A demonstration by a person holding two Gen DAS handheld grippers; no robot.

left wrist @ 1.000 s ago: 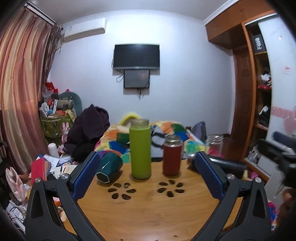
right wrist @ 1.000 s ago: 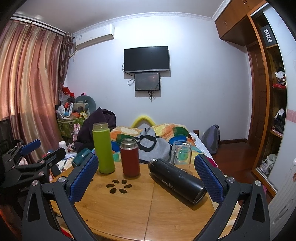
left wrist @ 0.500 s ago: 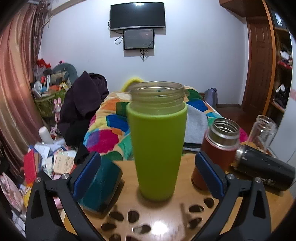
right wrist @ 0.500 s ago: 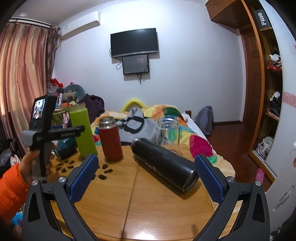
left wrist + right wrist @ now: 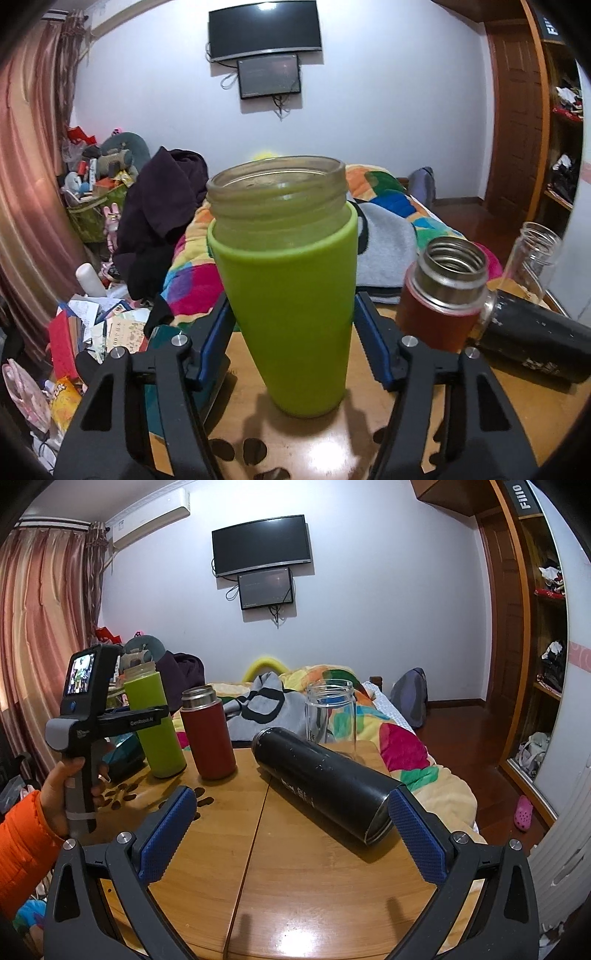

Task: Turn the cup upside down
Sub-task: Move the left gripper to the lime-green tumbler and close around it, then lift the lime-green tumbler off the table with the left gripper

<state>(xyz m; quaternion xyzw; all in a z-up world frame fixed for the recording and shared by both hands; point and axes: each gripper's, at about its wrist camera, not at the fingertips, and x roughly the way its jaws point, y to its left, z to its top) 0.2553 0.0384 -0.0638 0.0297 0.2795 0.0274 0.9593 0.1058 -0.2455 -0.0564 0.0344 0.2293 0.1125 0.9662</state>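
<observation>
The left gripper (image 5: pixel 291 328) has its blue pads pressed against both sides of the green cup (image 5: pixel 286 295), which stands upright, mouth up, on the wooden table (image 5: pixel 480 398) beside the red flask (image 5: pixel 441 295). Only the right wrist view shows the hand (image 5: pixel 62 794) in an orange sleeve holding that gripper's handle, and the right gripper (image 5: pixel 291 834) hovering low over the table with jaws spread wide and nothing between them, its right pad just beside the base of the black bottle (image 5: pixel 321 779) lying on its side, with the clear glass jar (image 5: pixel 330 710) upright behind it
</observation>
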